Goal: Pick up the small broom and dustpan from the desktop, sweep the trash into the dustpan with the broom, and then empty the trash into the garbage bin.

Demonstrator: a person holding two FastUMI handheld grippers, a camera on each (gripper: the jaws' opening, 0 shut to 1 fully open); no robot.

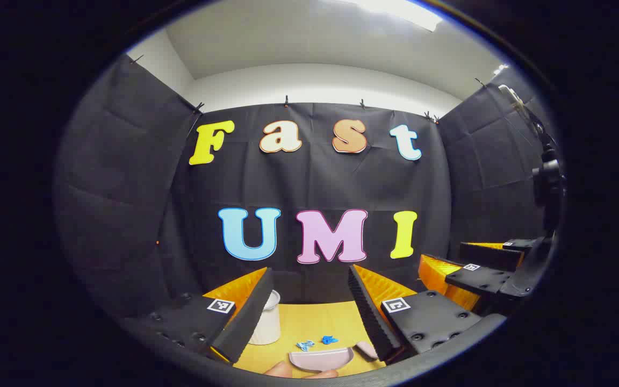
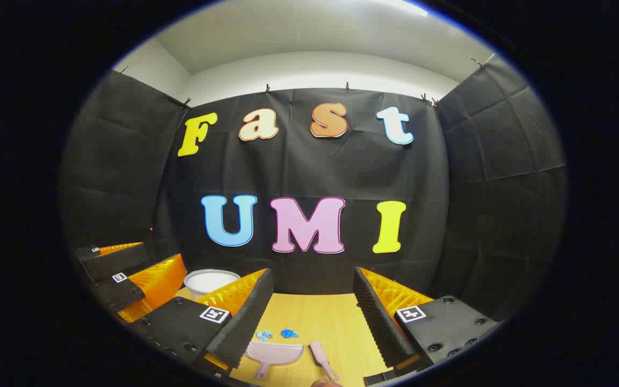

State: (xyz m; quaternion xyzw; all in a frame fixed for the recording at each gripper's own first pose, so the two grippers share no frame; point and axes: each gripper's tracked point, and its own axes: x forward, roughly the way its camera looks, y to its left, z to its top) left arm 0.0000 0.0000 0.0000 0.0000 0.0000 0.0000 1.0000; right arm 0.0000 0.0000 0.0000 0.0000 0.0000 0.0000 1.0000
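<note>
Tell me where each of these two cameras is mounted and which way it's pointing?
Left gripper view: rides on the left gripper, looking forward along its open fingers over the table; the right gripper appears farther right.
Right gripper view: rides on the right gripper, facing the same way between its open fingers; the left gripper appears at left.
Shared: white bin, blue trash scraps, pink dustpan, pink broom, all lying on the table.

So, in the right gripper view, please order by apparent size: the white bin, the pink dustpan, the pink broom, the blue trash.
1. White bin, though partly hidden by a hand-held gripper's finger.
2. Pink dustpan, nearer the camera, so its rank against the bin is unsure.
3. Pink broom.
4. Blue trash, smallest.
</note>
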